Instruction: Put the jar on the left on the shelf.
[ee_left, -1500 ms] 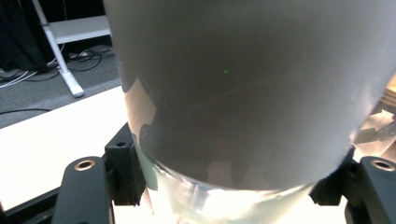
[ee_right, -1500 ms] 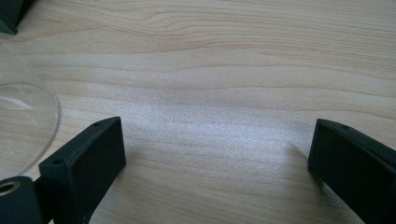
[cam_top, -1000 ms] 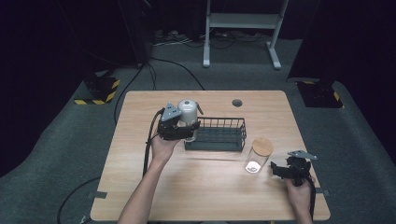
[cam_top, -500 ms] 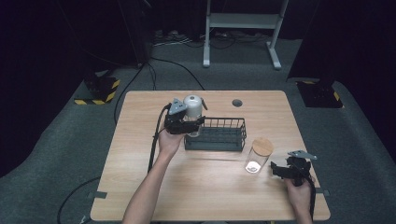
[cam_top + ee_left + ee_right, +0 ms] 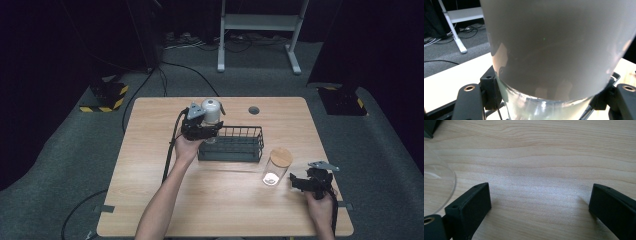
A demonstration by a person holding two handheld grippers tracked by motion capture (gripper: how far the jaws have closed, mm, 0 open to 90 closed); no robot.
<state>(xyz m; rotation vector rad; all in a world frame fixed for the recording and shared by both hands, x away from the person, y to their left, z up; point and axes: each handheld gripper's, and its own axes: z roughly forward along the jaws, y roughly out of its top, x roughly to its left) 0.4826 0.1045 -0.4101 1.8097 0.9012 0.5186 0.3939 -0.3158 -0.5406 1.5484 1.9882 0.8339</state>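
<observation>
Jar with grey lid (image 5: 211,114): it is a see-through jar with a pale grey top. It is held up at the left end of the black wire basket (image 5: 233,144), at the back left of the table.
Jar up close (image 5: 554,50): in the left gripper view the grey top is very near the camera. The clear glass part is lower down, between the two black jaws.
Left gripper (image 5: 201,127): its jaws are clamped on the jar with the grey lid, one on each side. The person's left hand (image 5: 186,148) holds it from behind.
Wire basket: it sits on the wooden table (image 5: 150,200), near the middle.
Second jar (image 5: 276,165): clear glass with a round wooden lid. It stands just right of the basket and in front of it.
Right gripper (image 5: 300,182): it is low at the right front of the table, near the second jar but not touching it. Its jaws are wide apart with bare wood between them (image 5: 539,195).
Glass edge (image 5: 439,185): a curved bit of clear glass shows at the left of the right gripper view.
</observation>
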